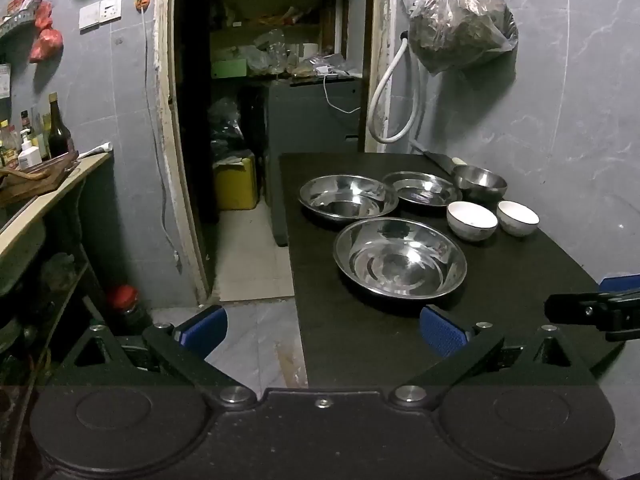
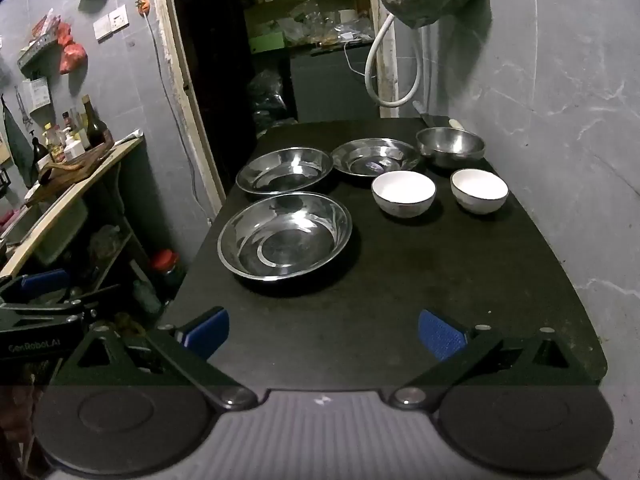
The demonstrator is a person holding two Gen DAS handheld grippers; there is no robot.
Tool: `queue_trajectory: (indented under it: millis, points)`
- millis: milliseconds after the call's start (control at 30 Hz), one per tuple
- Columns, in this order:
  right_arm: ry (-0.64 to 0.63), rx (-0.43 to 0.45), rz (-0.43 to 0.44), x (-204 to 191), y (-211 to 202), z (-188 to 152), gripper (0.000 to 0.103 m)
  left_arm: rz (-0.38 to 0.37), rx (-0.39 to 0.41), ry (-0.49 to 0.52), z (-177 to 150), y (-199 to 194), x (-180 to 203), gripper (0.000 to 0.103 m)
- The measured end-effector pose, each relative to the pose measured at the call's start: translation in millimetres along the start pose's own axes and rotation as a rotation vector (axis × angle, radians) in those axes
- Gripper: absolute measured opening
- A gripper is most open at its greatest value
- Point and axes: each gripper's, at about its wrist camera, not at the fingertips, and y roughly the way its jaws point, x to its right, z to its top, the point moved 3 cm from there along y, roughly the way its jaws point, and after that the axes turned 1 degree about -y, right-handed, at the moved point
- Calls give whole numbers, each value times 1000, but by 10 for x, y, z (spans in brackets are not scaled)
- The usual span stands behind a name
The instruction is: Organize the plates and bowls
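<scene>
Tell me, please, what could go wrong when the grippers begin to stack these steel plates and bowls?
1. The nearest steel plate lies close to the left edge of the dark table; a push might slide it off.
2. The two white bowls stand close together, so open gripper fingers may knock one.
3. Shiny shallow rims could slip from the pads.

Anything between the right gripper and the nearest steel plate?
Nothing: only bare black table between the right gripper and the nearest steel plate, seen in the right wrist view.
</scene>
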Motion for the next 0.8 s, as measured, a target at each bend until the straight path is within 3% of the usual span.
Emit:
queue_trajectory:
  millis: [800]
  points:
    - [1, -6, 4, -22, 30, -1, 103, 13, -8, 13, -30, -10, -59, 102]
